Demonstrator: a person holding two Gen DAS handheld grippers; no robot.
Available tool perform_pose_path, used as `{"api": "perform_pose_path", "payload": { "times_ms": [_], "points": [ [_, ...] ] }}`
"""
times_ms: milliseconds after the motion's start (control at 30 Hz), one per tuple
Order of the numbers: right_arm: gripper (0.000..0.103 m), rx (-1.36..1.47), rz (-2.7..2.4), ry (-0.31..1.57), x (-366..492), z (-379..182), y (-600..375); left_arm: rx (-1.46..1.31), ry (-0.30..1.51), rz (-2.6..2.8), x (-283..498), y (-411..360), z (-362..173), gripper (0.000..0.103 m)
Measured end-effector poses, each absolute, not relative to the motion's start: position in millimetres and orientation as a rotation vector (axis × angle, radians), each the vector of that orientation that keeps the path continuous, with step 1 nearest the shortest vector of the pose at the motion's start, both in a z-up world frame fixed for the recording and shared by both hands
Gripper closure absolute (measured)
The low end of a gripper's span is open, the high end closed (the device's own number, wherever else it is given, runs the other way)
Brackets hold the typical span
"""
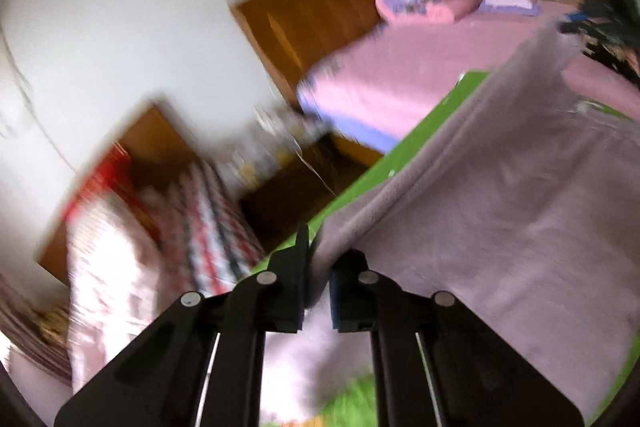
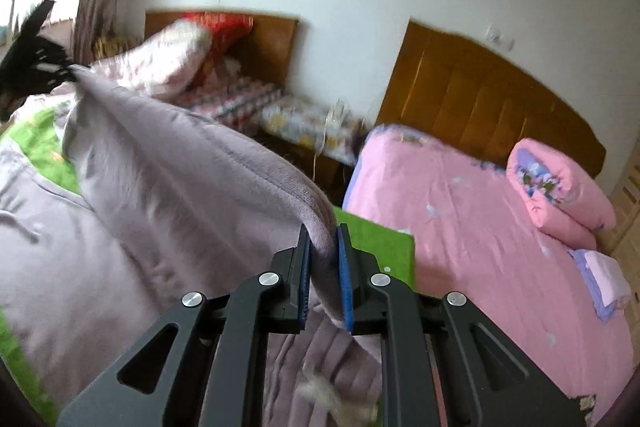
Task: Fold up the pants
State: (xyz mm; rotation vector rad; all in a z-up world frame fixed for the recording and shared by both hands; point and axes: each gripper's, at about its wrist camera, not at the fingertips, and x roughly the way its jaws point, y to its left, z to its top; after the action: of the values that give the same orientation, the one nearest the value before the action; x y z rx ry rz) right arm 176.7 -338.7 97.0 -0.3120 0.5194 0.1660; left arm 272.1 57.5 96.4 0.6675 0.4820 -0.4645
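**A:** Both ends are up. The right gripper (image 2: 323, 259) has its blue pads clamped tight on a thick hemmed edge of the pants (image 2: 180, 179), and the cloth runs from there across to the left gripper (image 2: 60, 71), which pinches the far corner.

**B:** And from the left wrist view the left gripper (image 1: 318, 267) is nearly shut, with a fold of the pants (image 1: 500, 207) squeezed between its fingers. That picture is smeared, so I can't tell how deep the bite goes.

**A:** Where's the rest of the garment?

**B:** Hanging between the two grips and pooling on the green sheet (image 2: 376, 239) below. The pink bed (image 2: 460, 211) sits well apart behind it.

**A:** How will this handle, in your view?

**B:** Soft, fleecy, a bit of weight to it, I'd say. It sags in a heavy curve rather than fluttering. No stiffness at all, so it goes wherever the grips go.

**A:** Slippery?

**B:** Probably not; the nap looks grippy. The stitched edge is the right place to hold, since it's thicker and won't stretch.

**A:** The risk?

**B:** Uneven tension. If one corner drops, the fold lands crooked.
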Motion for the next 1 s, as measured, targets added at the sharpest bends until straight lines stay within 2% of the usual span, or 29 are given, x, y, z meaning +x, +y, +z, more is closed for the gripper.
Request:
{"api": "perform_pose_path", "payload": {
  "times_ms": [67, 167, 300, 367, 433, 467, 500, 533, 567, 600, 633, 667, 700, 833, 1000],
  "points": [
    [0.088, -0.295, 0.177, 0.489, 135, 100, -342, 0.696, 0.416, -0.461, 198, 60, 103, 0.094],
    [0.088, -0.277, 0.196, 0.516, 81, 77, -345, 0.677, 0.468, -0.493, 125, 61, 69, 0.094],
    [0.086, -0.182, 0.219, 0.73, 61, -7, -352, 0.639, 0.661, -0.543, 98, 53, -23, 0.094],
    [0.083, -0.134, 0.235, 0.77, 55, -29, -355, 0.599, 0.727, -0.546, 98, 49, -55, 0.093],
    [0.071, -0.097, 0.231, 0.744, 42, -28, -360, 0.522, 0.731, -0.53, 100, 54, -60, 0.089],
    [0.056, -0.082, 0.229, 0.737, 37, -25, -361, 0.469, 0.734, -0.53, 102, 58, -54, 0.084],
    [0.034, -0.062, 0.224, 0.722, 29, -19, -363, 0.411, 0.73, -0.528, 102, 64, -46, 0.079],
    [0.021, -0.041, 0.215, 0.698, 18, -13, -364, 0.352, 0.718, -0.52, 97, 69, -39, 0.074],
    [0.012, -0.029, 0.202, 0.679, 5, -12, -362, 0.295, 0.703, -0.516, 97, 78, -30, 0.052],
    [0.014, 0.005, 0.206, 0.658, -3, -10, -363, 0.248, 0.684, -0.506, 92, 85, -23, 0.022],
    [0.015, 0.04, 0.207, 0.65, -11, -11, -363, 0.197, 0.653, -0.478, 77, 90, -16, 0.01],
    [0.022, 0.113, 0.193, 0.645, -17, -14, -367, 0.132, 0.631, -0.448, 70, 95, -11, 0.006],
    [0.029, 0.184, 0.184, 0.648, -23, -20, -371, 0.075, 0.633, -0.447, 61, 100, -11, 0.006],
    [0.041, 0.543, 0.205, 0.656, -18, -47, -390, -0.196, 0.703, -0.426, 53, 126, -22, 0.006],
    [0.042, 0.748, 0.17, 0.636, 6, -64, -410, -0.35, 0.781, -0.421, 49, 138, -39, 0.007]
  ]
}}
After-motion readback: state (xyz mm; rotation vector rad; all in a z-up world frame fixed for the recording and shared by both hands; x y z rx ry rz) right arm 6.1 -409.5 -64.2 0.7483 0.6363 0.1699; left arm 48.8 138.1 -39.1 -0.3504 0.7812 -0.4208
